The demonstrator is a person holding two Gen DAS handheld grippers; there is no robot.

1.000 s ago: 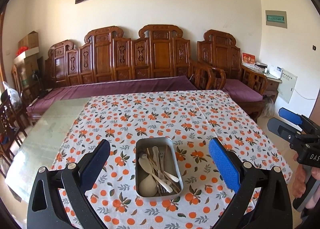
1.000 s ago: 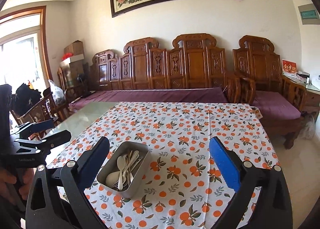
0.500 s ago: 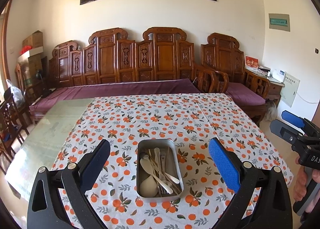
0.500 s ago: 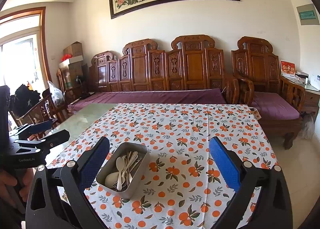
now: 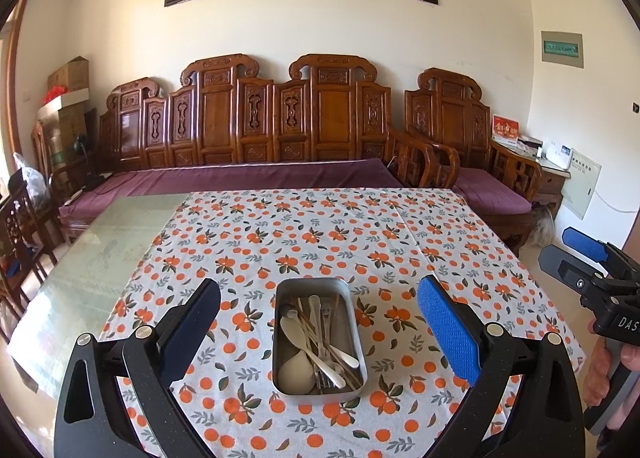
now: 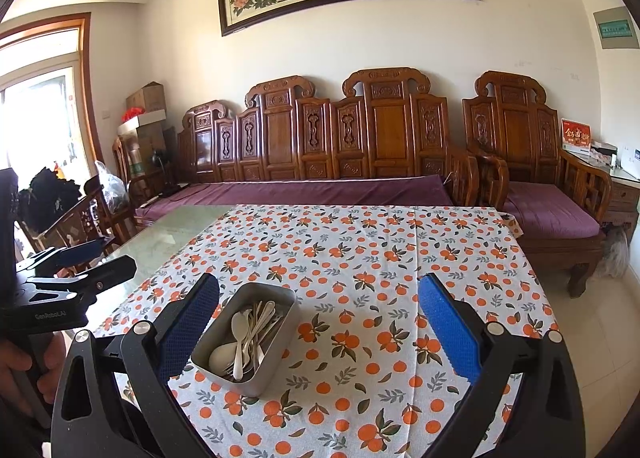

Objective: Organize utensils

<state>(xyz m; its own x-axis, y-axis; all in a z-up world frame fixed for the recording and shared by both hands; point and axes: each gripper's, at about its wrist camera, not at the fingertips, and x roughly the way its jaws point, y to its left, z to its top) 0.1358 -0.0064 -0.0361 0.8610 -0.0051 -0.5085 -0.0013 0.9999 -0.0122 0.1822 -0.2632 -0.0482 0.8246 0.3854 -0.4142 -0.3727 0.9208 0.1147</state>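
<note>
Hovering wide open and empty: left tongs (image 5: 318, 334), right tongs (image 6: 318, 334). Rectangular metal tin (image 5: 318, 340) of jumbled pale spoons and forks (image 5: 316, 338) sits on orange-print tablecloth (image 5: 320, 238) over the counter; carved wooden sofa (image 5: 280, 126) behind

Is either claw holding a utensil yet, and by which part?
Nothing held. Left claw and right claw are both open above the table; utensils lie in the metal tin.
</note>
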